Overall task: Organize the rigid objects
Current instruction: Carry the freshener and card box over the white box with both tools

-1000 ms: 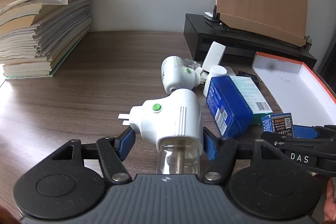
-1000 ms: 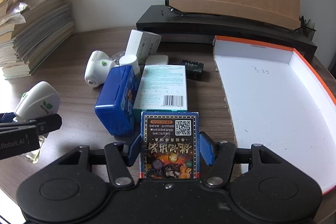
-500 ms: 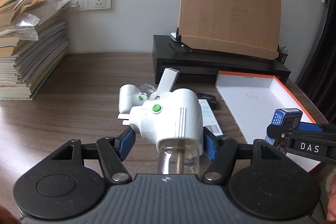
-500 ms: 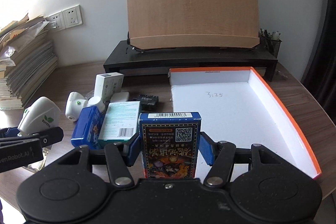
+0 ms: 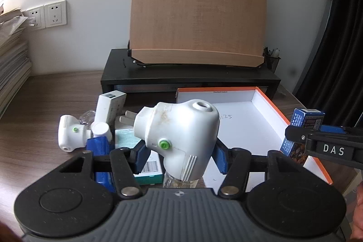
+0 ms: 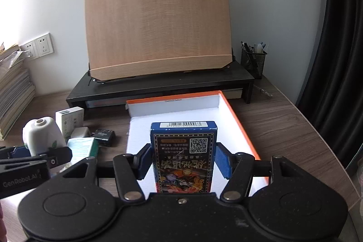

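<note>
Left gripper: we clamp the tilted plug-in vaporizer, jaws closing; it may twist loose.
Right gripper: we grip the card box.

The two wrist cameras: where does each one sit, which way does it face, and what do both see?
Left wrist: sits on the left gripper, looks forward and down at the white plug-in device that it holds while its jaws are closing; the right gripper shows at right.
Right wrist: sits on the right gripper, faces the orange-rimmed box; holds the blue card box.
Shared: orange-rimmed box, wooden board, wall sockets.
</note>
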Demonstrator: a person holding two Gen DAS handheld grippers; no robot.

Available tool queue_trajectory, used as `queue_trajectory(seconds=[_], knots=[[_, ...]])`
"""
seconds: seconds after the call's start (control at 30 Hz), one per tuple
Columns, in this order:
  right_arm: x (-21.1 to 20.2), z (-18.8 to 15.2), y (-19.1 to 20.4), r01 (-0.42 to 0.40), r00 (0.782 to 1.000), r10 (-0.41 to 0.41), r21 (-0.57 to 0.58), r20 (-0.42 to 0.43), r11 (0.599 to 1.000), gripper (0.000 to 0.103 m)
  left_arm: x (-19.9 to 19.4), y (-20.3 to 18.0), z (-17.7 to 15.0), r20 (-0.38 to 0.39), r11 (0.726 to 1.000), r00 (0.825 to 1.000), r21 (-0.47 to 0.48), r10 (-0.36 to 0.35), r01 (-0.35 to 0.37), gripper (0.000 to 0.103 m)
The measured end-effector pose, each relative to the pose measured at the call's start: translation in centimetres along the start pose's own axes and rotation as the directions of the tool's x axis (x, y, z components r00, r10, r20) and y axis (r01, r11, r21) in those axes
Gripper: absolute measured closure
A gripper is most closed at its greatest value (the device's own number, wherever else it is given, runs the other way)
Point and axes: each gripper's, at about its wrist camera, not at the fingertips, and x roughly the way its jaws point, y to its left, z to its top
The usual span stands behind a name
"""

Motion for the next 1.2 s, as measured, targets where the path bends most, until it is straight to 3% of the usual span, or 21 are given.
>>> queue_trajectory(seconds=[0.17, 0.63, 1.2], knots=[[0.9, 0.5, -2.0, -0.018, 1.0, 0.018, 0.007, -0.004, 1.0, 0.032, 2.0, -1.7, 0.0, -0.024, 1.0, 1.0, -0.012, 0.003, -0.003, 0.045], [3.6, 2.4, -4.6, -0.083, 0.997, 0.083, -0.016, 0.005, 0.996, 0.032, 4.2, -6.2, 3.0, 0.013, 0.998, 0.998, 0.025, 0.058, -0.058, 0.045], [4.3, 3.6, -7.1, -0.158, 0.987, 0.159, -0.059, 0.019, 0.986, 0.032, 5.1, -9.1, 4.7, -0.009, 0.987, 0.989, -0.057, 0.15, -0.151, 0.045]])
